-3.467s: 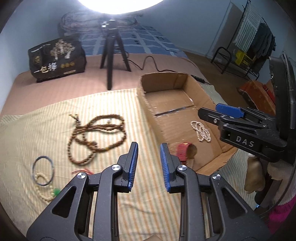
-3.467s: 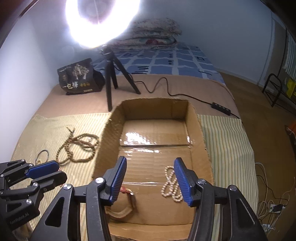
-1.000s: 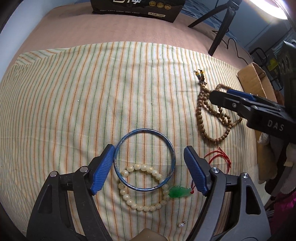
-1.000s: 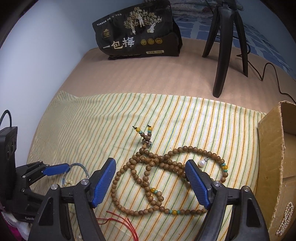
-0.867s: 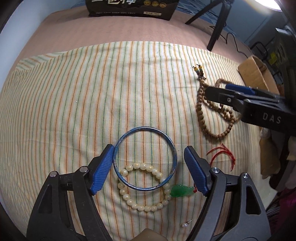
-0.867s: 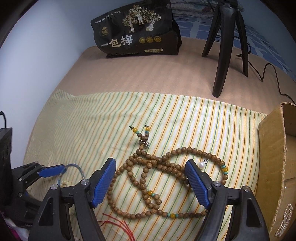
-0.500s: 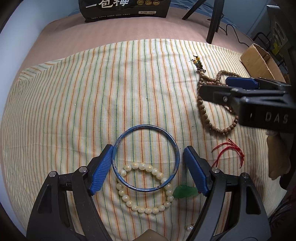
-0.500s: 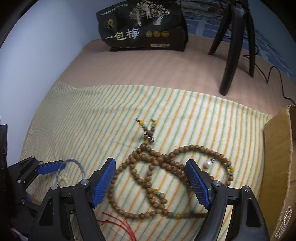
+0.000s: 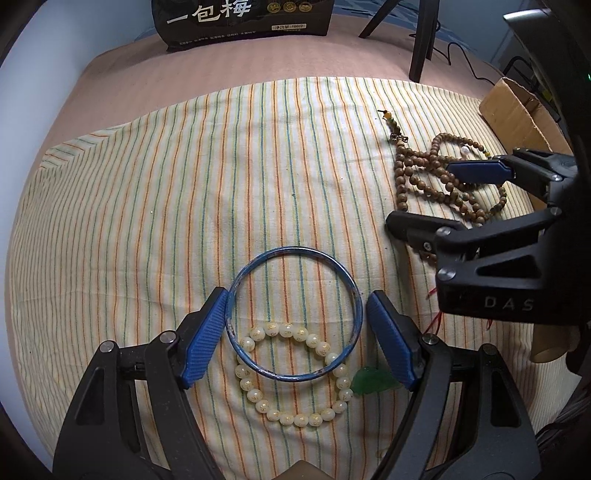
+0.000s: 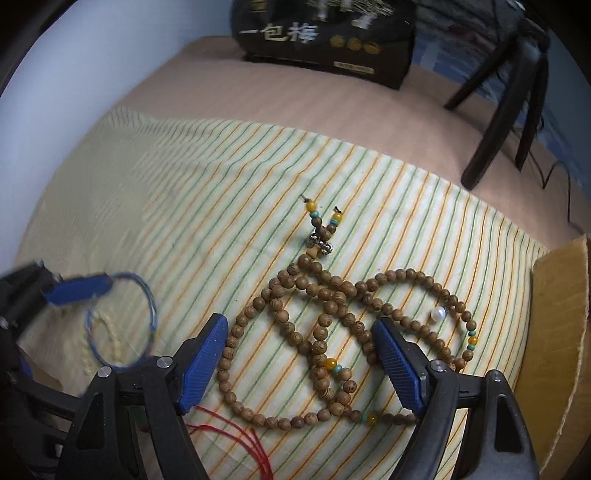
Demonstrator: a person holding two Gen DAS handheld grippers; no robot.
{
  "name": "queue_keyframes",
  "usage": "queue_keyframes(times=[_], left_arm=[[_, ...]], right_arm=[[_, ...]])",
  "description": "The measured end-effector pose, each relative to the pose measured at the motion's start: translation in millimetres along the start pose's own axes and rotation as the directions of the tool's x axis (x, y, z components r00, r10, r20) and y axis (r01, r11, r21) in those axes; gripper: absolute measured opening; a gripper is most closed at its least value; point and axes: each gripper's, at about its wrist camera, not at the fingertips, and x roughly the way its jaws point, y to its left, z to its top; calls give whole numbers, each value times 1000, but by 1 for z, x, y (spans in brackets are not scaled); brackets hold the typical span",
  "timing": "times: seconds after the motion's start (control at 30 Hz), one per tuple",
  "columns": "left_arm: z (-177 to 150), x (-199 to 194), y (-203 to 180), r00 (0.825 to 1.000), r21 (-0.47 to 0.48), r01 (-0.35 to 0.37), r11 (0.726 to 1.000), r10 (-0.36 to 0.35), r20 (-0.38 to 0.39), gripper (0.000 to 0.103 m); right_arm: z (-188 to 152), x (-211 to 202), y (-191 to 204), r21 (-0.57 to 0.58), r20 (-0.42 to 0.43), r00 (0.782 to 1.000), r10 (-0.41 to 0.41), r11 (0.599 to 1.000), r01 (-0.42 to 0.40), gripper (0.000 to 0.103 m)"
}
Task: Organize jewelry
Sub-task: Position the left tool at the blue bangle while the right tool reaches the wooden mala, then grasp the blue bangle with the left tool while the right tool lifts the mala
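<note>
Jewelry is seen spread over the striped cloth (image 9: 155,206) on the bed, none of it lifted. A blue bangle (image 9: 294,314) lies flat, overlapping a cream bead bracelet (image 9: 291,373) with a green charm (image 9: 375,380) at its side. Further right, a long wooden bead necklace (image 10: 332,332) is coiled in loops, with red cord (image 10: 236,428) near its lower edge. At the right edge of both views a cardboard box (image 10: 554,332) is partly shown; its inside cannot be seen, so what has already been stored cannot be judged. At least the bangle, the bracelet and the necklace are judged to remain to be sorted.

The left tool (image 9: 295,332) is held wide open, its jaws set on either side of the bangle; the left pad appears to be at the rim, though contact cannot be confirmed. Nothing is gripped. The right tool (image 10: 301,360) is likewise spread wide, low over the necklace, with loops lying between its pads; nothing is clamped. A grasp of each piece is judged to be the step in hand.

Behind the cloth, a black bag (image 9: 243,18) and tripod legs (image 10: 506,110) are visible.
</note>
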Motion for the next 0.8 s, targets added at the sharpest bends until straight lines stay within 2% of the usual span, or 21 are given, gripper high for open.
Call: queue_keyframes(times=[0.07, 0.17, 0.23, 0.27, 0.33, 0.43, 0.6, 0.8], left_arm=[[-1, 1, 2, 1000, -1, -4, 1000, 4, 1, 75], [-1, 0, 2, 1000, -9, 2, 1000, -2, -3, 74], [-2, 0, 4, 1000, -10, 2, 1000, -2, -4, 74], [0, 0, 6, 1000, -9, 0, 1000, 0, -4, 74], [0, -1, 7, 1000, -9, -3, 1000, 3, -2, 74], [4, 0, 14, 1000, -16, 5, 1000, -5, -4, 73], [8, -5, 21, 1000, -31, 15, 999, -16, -13, 73], [8, -18, 27, 1000, -46, 21, 999, -21, 14, 73]], right_arm=[[0, -2, -2, 7, -1, 1000, 3, 1000, -3, 78], [0, -5, -8, 14, 4, 1000, 2, 1000, -2, 65], [0, -8, -13, 21, 6, 1000, 4, 1000, -4, 51], [-1, -9, -15, 26, 8, 1000, 6, 1000, -6, 47], [-2, -12, -17, 35, 10, 1000, 8, 999, -8, 30], [-4, -15, -20, 44, 16, 1000, 14, 999, -14, 14], [-5, -23, -21, 54, 35, 999, 17, 998, -19, 11], [-9, -44, -23, 70, 75, 997, 27, 997, -32, 11]])
